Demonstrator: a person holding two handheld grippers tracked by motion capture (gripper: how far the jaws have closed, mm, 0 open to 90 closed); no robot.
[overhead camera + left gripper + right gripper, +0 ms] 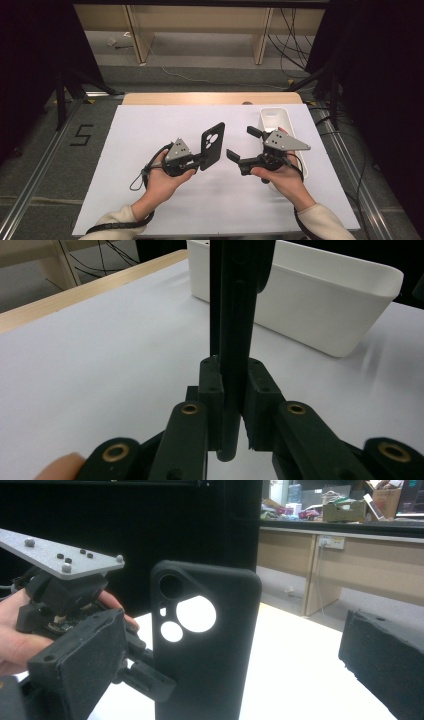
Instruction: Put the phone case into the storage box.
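A black phone case [212, 145] with round camera cut-outs stands upright above the white table sheet, and my left gripper [203, 159] is shut on its lower end. The left gripper view has the case [235, 310] edge-on, pinched between the jaws of the left gripper [233, 395]. My right gripper [245, 145] is open just right of the case, its jaws spread and nothing between them. From the right gripper view, the case [210, 645] faces the camera a little ahead of the wide-open right gripper [230, 665], with the left gripper [145, 675] holding it from the side.
A white oblong bin [280, 117] sits at the right edge of the white sheet [150, 195], behind my right hand; its wall [310, 305] is also in the left gripper view. A wooden table edge [210, 98] runs along the back.
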